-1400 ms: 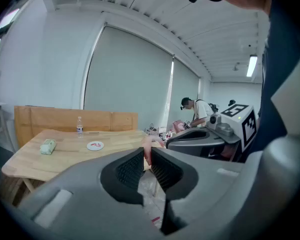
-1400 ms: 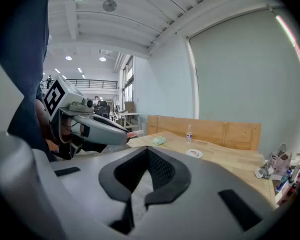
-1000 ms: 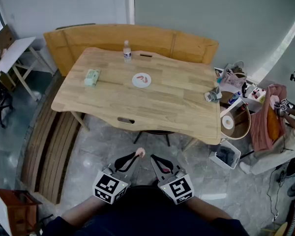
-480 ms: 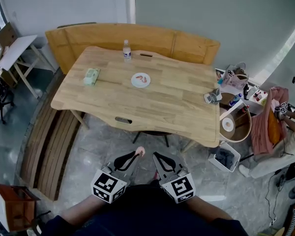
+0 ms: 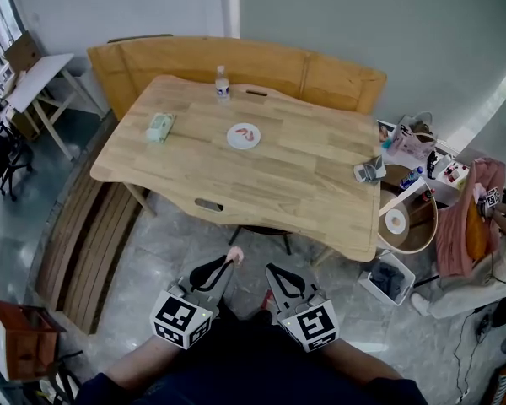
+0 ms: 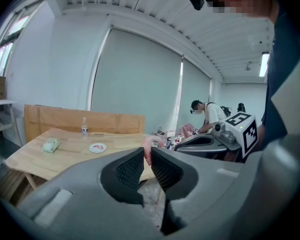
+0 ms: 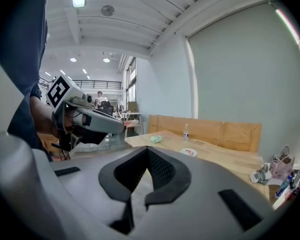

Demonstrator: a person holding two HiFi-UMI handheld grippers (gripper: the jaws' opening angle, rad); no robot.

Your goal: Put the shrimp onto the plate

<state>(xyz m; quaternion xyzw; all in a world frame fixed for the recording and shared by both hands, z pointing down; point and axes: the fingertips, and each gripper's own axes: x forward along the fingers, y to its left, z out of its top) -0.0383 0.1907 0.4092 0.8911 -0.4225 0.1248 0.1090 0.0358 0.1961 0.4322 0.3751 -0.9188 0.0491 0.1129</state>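
My left gripper (image 5: 229,264) hangs low over the floor in front of the wooden table (image 5: 304,192), shut on a pink shrimp (image 5: 236,256). In the left gripper view the shrimp (image 6: 148,145) sticks up from between the pressed pads. A small white plate (image 5: 243,136) lies far ahead in the middle of the table with another red-and-white shrimp on it; the same plate (image 6: 97,147) shows small and distant beyond the left jaws. My right gripper (image 5: 272,270) is beside the left one, its tips meeting with nothing between them (image 7: 146,148).
On the table stand a water bottle (image 5: 223,83) at the far edge, a green pack (image 5: 159,126) at the left and a grey object (image 5: 369,172) at the right edge. A wooden bench (image 5: 236,62) runs behind. Clutter, a round stool (image 5: 396,220) and a seated person (image 5: 489,226) are at the right.
Both grippers have travelled a little toward the table together with the person, and the view has swung slightly. The shrimp stays in the left jaws.
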